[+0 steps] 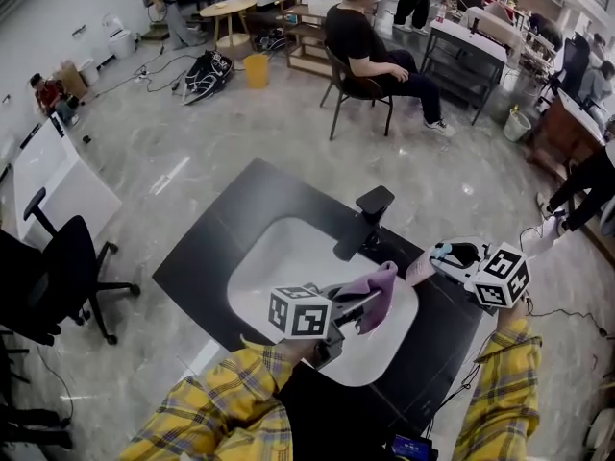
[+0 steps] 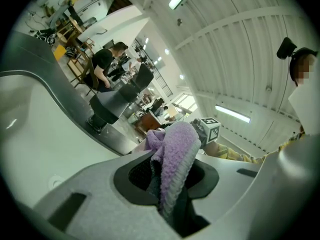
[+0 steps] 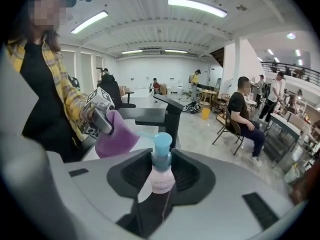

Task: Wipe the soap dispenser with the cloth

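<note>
L gripper [image 1: 357, 305]: you hold it over the sink [image 1: 274, 257], above the right part of the basin. Jaws are clamped on the purple cloth [image 2: 175, 156]. The cloth bunches up out of the jaw tips and its free end rises toward the sink's right rim.

Black faucet [image 1: 371, 219]: stands at the sink's far rim, behind the cloth. Dark counter [image 1: 216, 233] surrounds the sink on all sides.

Soap dispenser [image 3: 162, 171]: clear-pinkish bottle w/ blue pump head, held off the counter just past the sink's right rim. It lies tilted, pump end pointing toward the basin and the cloth. The pump spout is just beside the cloth; can't tell if they touch.

R gripper [image 1: 444, 257]: you hold it at the sink's right side, above the counter, angled down toward the basin. Jaws are closed on the dispenser body, w/ neck and pump sticking out beyond the tips.
</note>
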